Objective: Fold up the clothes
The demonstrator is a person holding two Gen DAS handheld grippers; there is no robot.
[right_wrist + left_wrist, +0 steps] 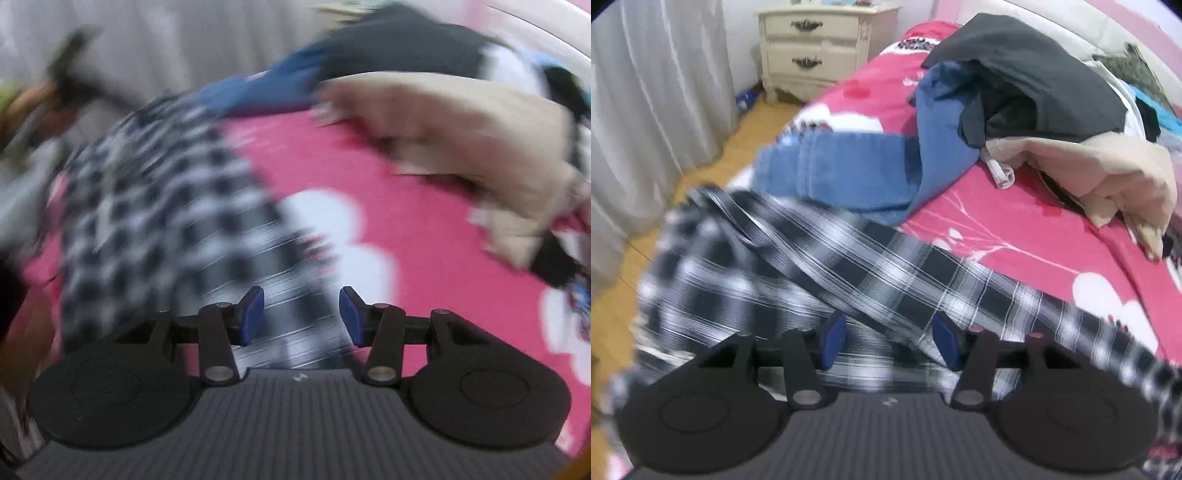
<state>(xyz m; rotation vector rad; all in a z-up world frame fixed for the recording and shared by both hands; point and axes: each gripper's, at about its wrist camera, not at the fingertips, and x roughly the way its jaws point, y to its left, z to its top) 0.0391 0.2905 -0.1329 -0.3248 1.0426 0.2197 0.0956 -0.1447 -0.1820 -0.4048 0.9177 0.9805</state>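
Left wrist view shows the bed (1015,225) under a pink floral cover. A heap of clothes (1027,99) lies toward its far edge, and the black-and-white plaid shirt (798,273) spreads along the near edge. The left gripper (889,341) hovers over the plaid, fingers released. The right gripper (301,317) hangs over the shirt's edge, fingers apart, clasping nothing.

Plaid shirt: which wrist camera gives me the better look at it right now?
The left wrist view. There the plaid shirt fills the foreground over the pink bedspread, its stripes readable despite some blur. The right wrist view shows the same shirt only as a heavily smeared checker patch, edges lost.
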